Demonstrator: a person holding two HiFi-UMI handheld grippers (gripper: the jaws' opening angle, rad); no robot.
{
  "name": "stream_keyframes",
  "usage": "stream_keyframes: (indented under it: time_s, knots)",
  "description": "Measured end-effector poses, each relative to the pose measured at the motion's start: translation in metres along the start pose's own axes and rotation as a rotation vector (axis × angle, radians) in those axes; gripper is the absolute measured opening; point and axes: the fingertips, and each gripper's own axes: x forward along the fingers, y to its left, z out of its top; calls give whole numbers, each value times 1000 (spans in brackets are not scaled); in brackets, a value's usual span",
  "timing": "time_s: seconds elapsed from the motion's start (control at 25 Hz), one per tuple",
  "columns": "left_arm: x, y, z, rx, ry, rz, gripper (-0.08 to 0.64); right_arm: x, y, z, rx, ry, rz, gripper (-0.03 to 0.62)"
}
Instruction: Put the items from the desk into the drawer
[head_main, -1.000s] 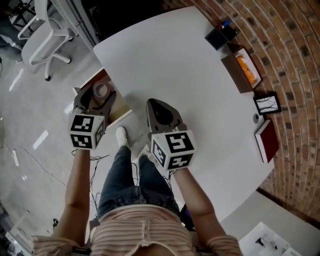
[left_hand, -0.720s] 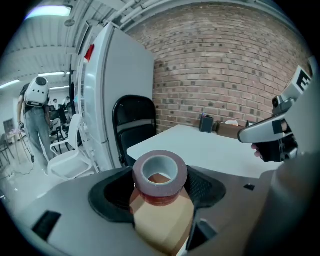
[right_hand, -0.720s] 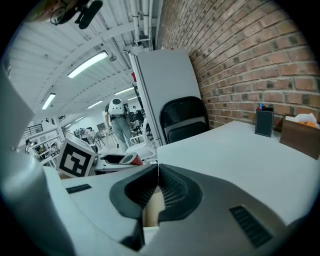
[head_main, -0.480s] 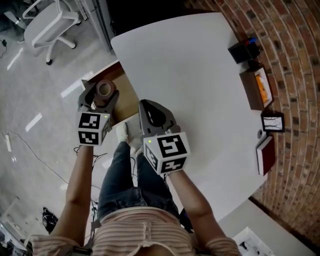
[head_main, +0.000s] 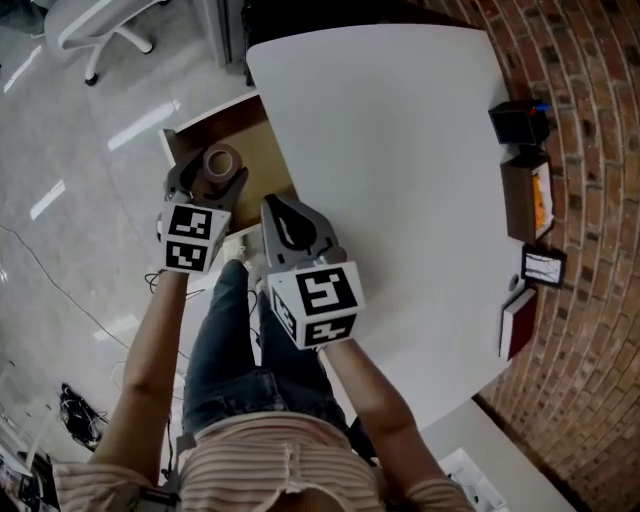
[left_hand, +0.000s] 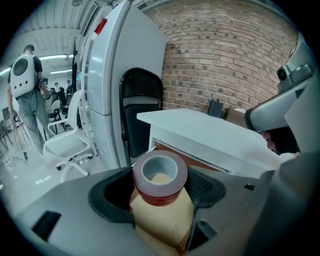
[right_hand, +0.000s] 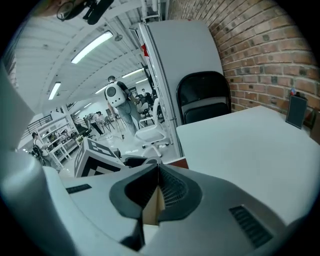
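Brown-red tape roll with a grey core sits clamped across its sides by my left gripper, with the jaws spread only as far as the roll's width. It hangs above the open brown wooden drawer, which juts out from the left edge of the white table, near the front left corner.

To do the placing well, I'd lower the roll well inside the drawer walls, keeping it level. I'd part the jaws only once it rests on the drawer floor, so it neither drops nor rolls.

My right gripper is over the table's front left corner with its jaws pressed together and nothing between them. I'd hold it clear of the drawer opening.

Along the right edge a black box and a dark red book wait their turn.
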Motion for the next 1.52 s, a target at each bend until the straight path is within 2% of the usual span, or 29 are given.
stream_keyframes:
  time_s: [0.24, 0.48, 0.76, 1.04, 1.52]
  knots:
    - [17, 11, -17, -28, 17, -22, 311, 35, 9, -27, -7, 118, 10, 18]
    - [43, 17, -34, -6, 34, -64, 311, 67, 2, -70, 28, 276, -25, 18]
    - [71, 22, -46, 11, 75, -101, 311, 96, -7, -97, 52, 389, -29, 17]
    - [94, 21, -56, 41, 104, -133, 311, 110, -13, -112, 55, 450, -37, 17]
    - [146, 15, -79, 40, 167, -169, 311, 121, -30, -131, 94, 496, -98, 17]
